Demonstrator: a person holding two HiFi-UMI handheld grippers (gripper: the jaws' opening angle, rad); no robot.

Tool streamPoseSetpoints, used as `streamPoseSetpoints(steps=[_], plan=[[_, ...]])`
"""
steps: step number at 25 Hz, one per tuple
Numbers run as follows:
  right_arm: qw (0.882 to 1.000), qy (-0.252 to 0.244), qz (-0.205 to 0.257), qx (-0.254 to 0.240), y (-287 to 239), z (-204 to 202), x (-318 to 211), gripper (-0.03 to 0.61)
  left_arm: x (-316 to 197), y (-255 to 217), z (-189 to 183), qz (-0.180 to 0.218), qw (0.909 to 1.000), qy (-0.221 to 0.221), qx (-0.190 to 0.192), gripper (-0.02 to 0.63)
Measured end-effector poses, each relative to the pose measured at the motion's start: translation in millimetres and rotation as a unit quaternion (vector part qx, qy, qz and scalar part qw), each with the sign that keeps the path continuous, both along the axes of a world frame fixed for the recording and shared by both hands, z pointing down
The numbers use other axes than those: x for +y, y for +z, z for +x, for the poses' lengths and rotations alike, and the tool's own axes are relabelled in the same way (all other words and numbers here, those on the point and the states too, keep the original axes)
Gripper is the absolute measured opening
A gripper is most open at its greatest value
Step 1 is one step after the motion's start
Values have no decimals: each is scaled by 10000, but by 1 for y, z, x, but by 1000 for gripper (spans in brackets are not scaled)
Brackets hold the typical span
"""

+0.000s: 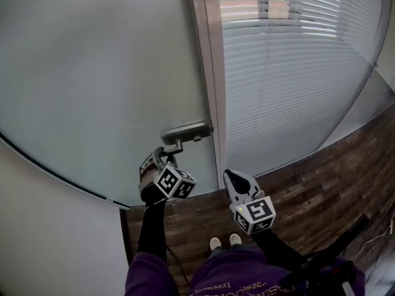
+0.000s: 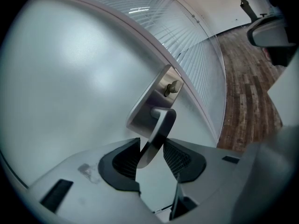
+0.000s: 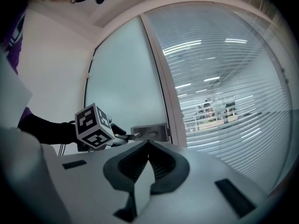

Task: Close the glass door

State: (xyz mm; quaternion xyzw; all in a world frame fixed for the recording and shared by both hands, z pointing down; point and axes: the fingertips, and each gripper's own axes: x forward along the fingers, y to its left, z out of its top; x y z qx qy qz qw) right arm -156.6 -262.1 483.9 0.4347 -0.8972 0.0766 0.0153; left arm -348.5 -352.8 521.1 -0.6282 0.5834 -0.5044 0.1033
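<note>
Frosted pale-grey glass door [image 1: 92, 73], silver handle [image 1: 185, 130], white slatted blinds [image 1: 290, 60], brown plank floor [image 1: 321, 190]

Dark plank floor [image 1: 321, 190] beneath white shoes [image 1: 224, 242]

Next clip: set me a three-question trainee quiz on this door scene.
1. True or false: the right gripper is shut and empty.
2. What grips the door handle? A the left gripper; B a bare hand; C nothing.
3. Fill in: right of the glass door, the pane is covered by slatted ___.
Key: 1 true; 2 A; 3 blinds.
</note>
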Motion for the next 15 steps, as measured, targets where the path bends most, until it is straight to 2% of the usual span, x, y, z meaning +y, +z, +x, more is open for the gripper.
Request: streamPoseSetpoints(steps=[5,15], plan=[[9999,85,12,128,1,-2,-4,-3,-4,0,-2,116,9999,50,43,141],[9997,152,123,151,-4,-5,-14,-3,-13,0,-3,62,9999,56,132,144]])
